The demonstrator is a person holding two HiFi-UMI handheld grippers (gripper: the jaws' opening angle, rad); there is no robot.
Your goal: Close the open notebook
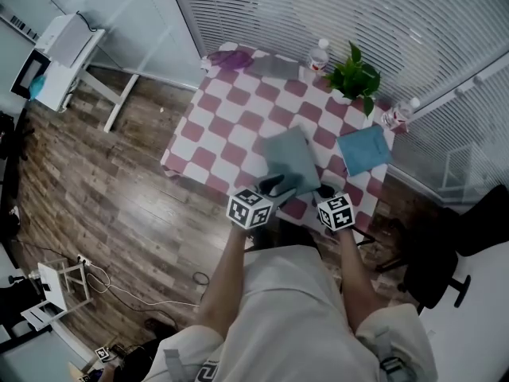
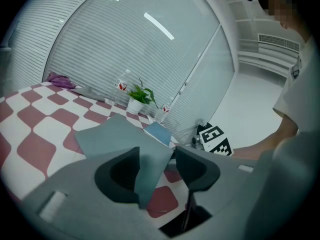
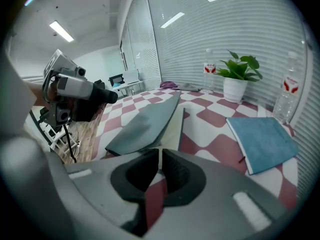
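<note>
From the head view, the grey-teal soft-covered notebook (image 1: 288,159) lies on the red-and-white chequered tablecloth (image 1: 223,126), close to the table's near edge. The left gripper (image 1: 274,185) sits at its near left corner and the right gripper (image 1: 324,189) just off its near right corner. From up here it looks like one plain slab. A flat blue book (image 1: 364,148) lies apart to its right.

In the left gripper view, the left gripper (image 2: 157,156) has its jaws spread wide. The near corner of the notebook's (image 2: 115,134) cover hangs in the gap, close to the left jaw, and the pads are not pinching it. The cover is smooth, matte and unmarked. Only this view shows that corner sitting between the jaws.

In the right gripper view, the right gripper (image 3: 160,154) has its jaws drawn almost together. Only a thin slit is left, with red cloth showing through it and nothing held. The notebook (image 3: 145,121) lies just ahead and to the left. Here alone the cover can be seen tilted up off a cream page (image 3: 172,126), whose near end reaches the jaw tips. The flat blue book (image 3: 265,141) lies to the right, with a green potted plant in a white pot (image 3: 240,71) behind.
</note>
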